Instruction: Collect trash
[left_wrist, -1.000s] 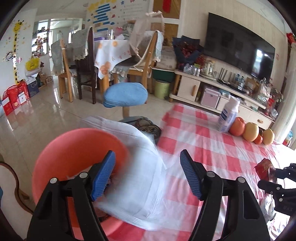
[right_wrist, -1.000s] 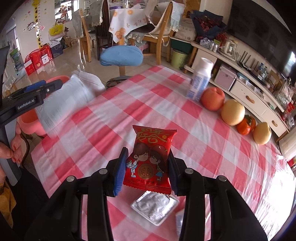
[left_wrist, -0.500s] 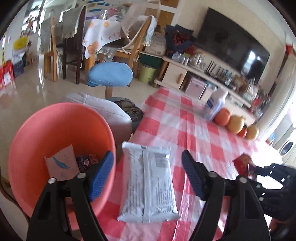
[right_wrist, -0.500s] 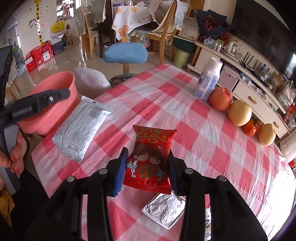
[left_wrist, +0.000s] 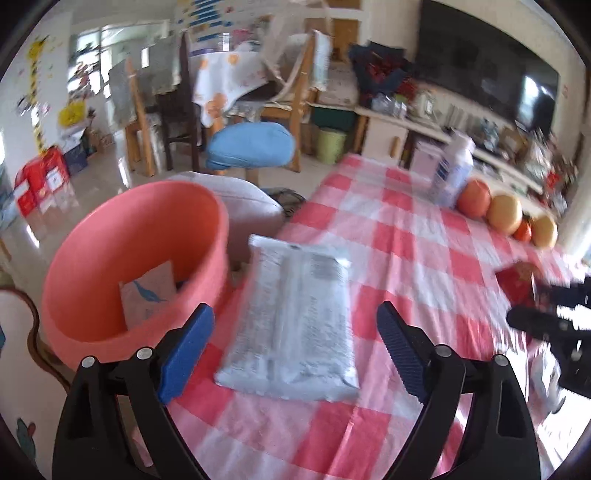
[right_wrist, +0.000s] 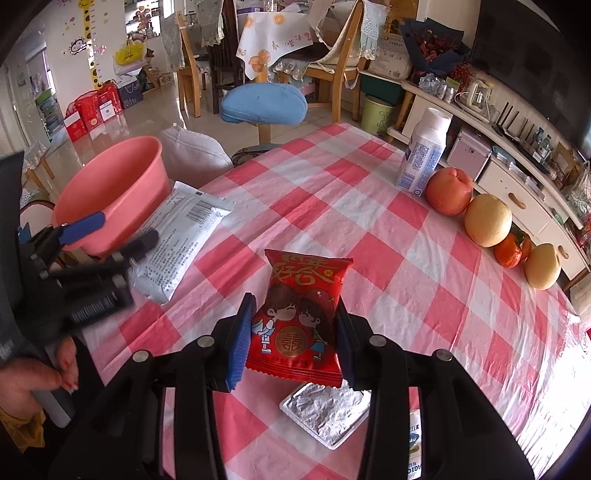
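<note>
The left claw (left_wrist: 291, 347) is opening wide over the grey packet (left_wrist: 295, 317), which lies untouched on the tabletop (left_wrist: 406, 258) beside the pink basin (left_wrist: 110, 258). The right claw (right_wrist: 293, 338) grips the red snack packet (right_wrist: 299, 317) nearer.

Tablecloth (right_wrist: 369, 221): smooth, creased plastic-looking sheet. Basin (right_wrist: 110, 184): matt pink plastic. Red snack packet (right_wrist: 299, 314): glossy film. Tray (right_wrist: 327, 411): crinkled foil (shiny). Grey pouch (left_wrist: 295, 317): matt printed film.

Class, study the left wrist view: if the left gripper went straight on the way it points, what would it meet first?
Most likely the grey-white packet lying on the checked tablecloth, centred ahead of the left gripper, whose jaws are opening.
</note>
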